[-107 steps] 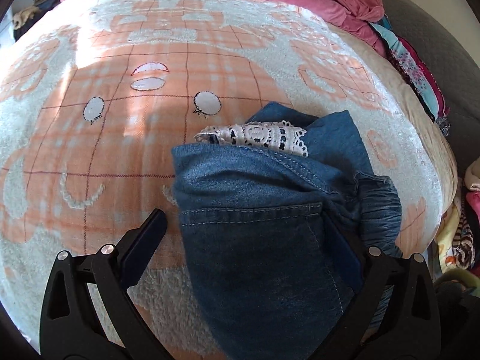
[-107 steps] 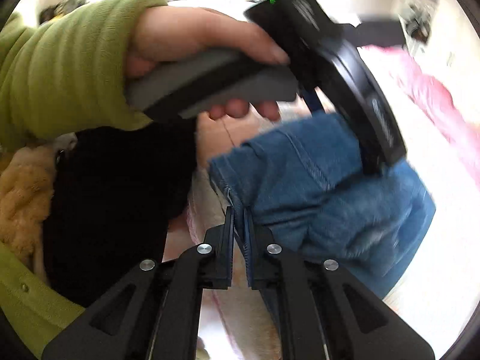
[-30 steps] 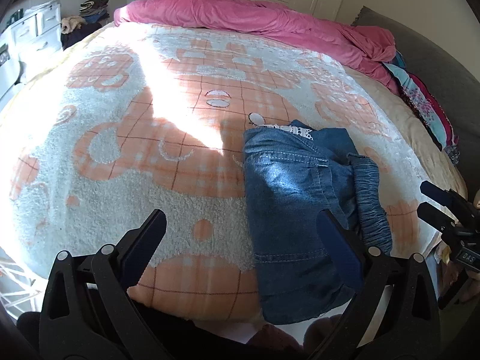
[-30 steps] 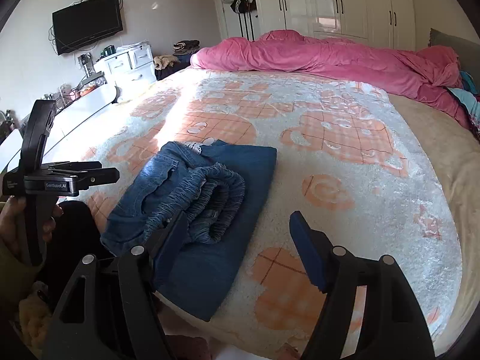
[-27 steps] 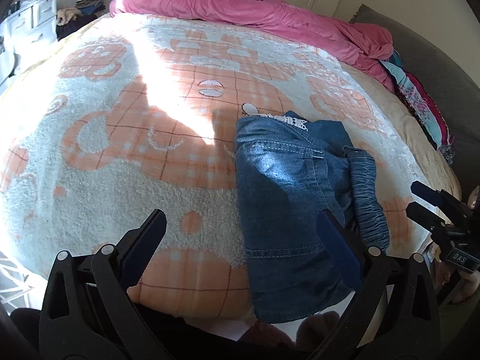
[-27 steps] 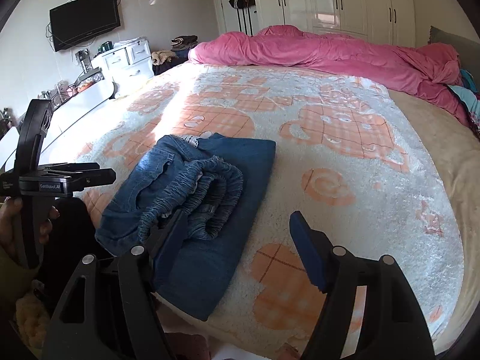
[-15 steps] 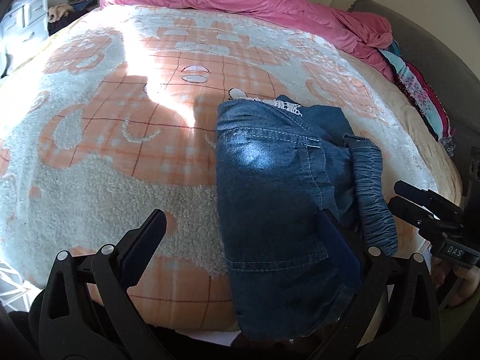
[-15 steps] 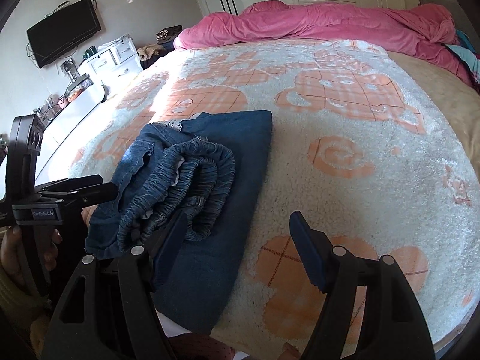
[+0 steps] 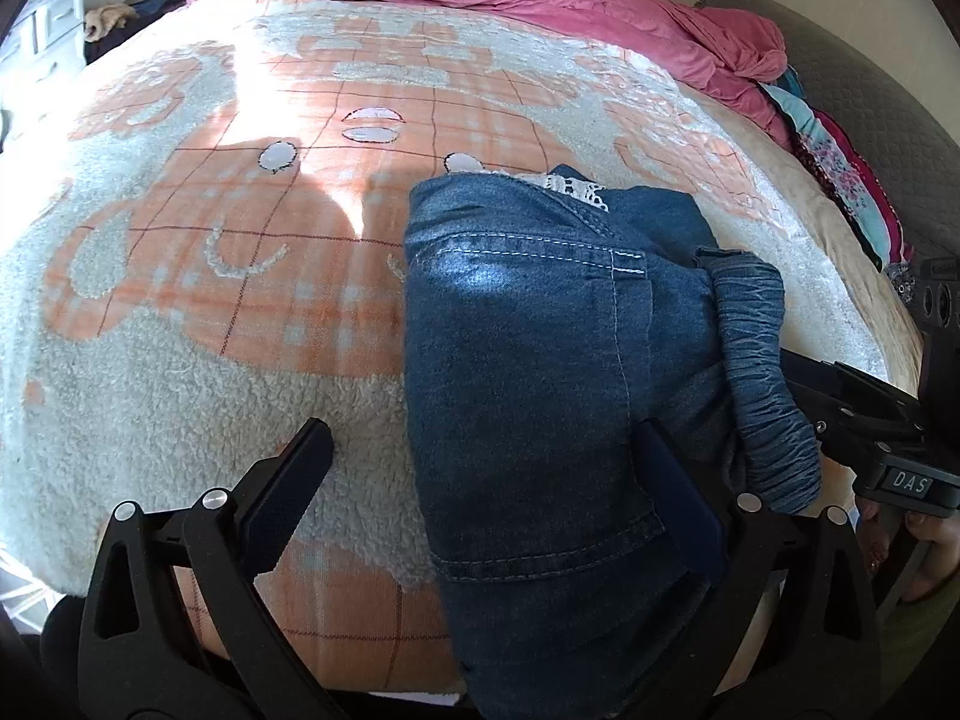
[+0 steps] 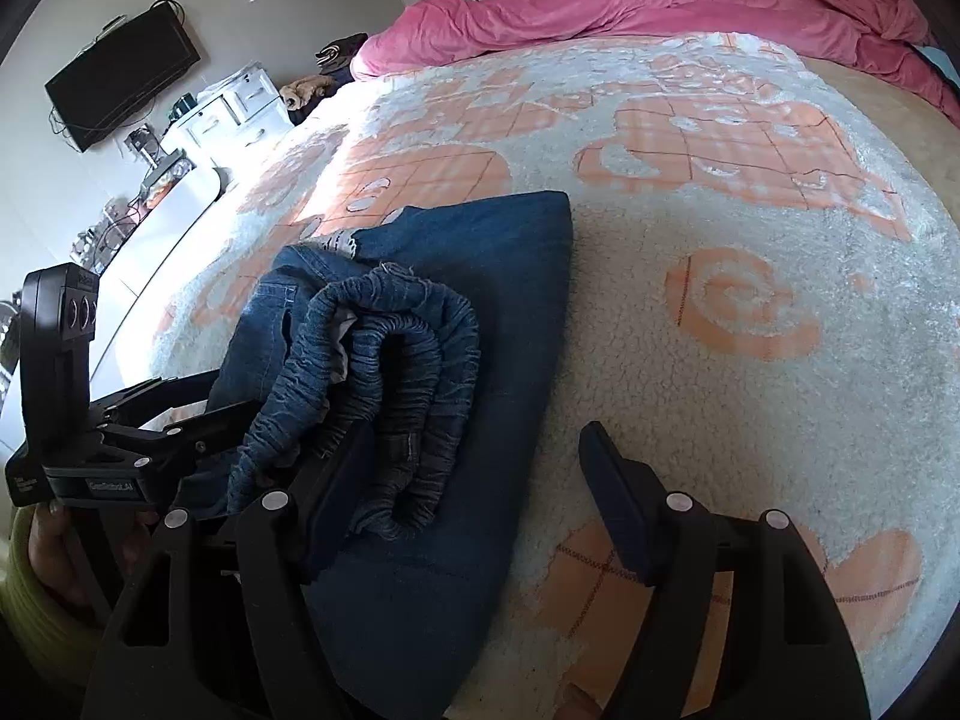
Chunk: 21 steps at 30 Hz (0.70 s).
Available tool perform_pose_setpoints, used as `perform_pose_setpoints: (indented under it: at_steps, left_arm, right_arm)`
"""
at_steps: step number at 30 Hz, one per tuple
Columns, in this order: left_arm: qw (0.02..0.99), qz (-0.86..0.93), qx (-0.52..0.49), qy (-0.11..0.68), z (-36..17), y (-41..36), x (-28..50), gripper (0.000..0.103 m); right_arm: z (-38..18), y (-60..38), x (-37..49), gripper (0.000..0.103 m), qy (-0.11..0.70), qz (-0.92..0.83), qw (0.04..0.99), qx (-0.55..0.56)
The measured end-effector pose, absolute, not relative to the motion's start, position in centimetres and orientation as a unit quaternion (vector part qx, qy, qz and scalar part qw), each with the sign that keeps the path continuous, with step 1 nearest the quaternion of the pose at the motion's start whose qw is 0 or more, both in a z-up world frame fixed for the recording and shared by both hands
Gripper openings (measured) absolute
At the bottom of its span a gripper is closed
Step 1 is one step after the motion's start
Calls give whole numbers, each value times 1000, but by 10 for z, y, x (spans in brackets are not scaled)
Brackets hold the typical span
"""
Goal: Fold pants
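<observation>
The folded denim pants (image 9: pixel 528 372) lay near the front edge of the bed, on a fleecy white and orange blanket (image 9: pixel 180 324). In the left wrist view they filled the area from the centre toward 5 o'clock, with the gathered elastic waistband (image 9: pixel 762 360) along their 3 o'clock side and a strip of white lace (image 9: pixel 576 186) showing at 12 o'clock. The left gripper (image 9: pixel 480 492) stood wide open with nothing gripped, its right finger (image 9: pixel 678 504) over the denim and its left finger over bare blanket. The right gripper (image 10: pixel 480 480) was also spread wide and held nothing; its left finger (image 10: pixel 336 480) sat against the bunched waistband and its right finger over the blanket. A crumpled pink duvet (image 10: pixel 660 6) lay across the bed at 12 o'clock. A television (image 10: pixel 120 75) hung on the wall at 10 o'clock in the right wrist view.
</observation>
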<state>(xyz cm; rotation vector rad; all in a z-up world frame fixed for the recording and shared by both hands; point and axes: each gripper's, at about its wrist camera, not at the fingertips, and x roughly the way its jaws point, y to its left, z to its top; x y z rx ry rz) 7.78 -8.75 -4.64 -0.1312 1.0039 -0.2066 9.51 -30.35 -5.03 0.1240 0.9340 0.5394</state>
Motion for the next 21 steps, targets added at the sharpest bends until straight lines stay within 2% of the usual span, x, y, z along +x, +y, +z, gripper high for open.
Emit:
perform_pose_setpoints:
  at_steps: [6, 10, 12, 14, 15, 16, 17, 19, 21]
  left_arm:
    - [871, -112, -61, 475, -47, -93, 84, 94]
    - [870, -134, -63, 470, -49, -97, 89, 93]
    - [870, -145, -80, 465, -50, -95, 91, 93]
    - [869, -152, -95, 462, -51, -95, 93, 91]
    - [869, -156, -102, 458, -50, -95, 93, 84]
    - [869, -165, -107, 455, -48, -97, 92, 73]
    - [870, -165, -103, 453, -46, -99, 91, 72]
    - [874, -168, -87, 448, -41, -105, 89, 59]
    - [876, -168, -82, 445, -36, -107, 89, 55]
  right_arm:
    - [-56, -302, 104, 67, 444, 275, 851, 64]
    - [-56, -299, 104, 51, 442, 286, 848, 68]
    - [-57, -299, 104, 50, 439, 286, 849, 69]
    - [-58, -299, 104, 42, 437, 291, 848, 77]
    - [-57, -298, 102, 39, 432, 296, 848, 77]
    - [-54, -296, 100, 32, 427, 299, 851, 71]
    - [-51, -292, 96, 29, 419, 297, 856, 57]
    - [-46, -286, 91, 25, 408, 292, 864, 38]
    - [-40, -284, 87, 23, 395, 292, 870, 31]
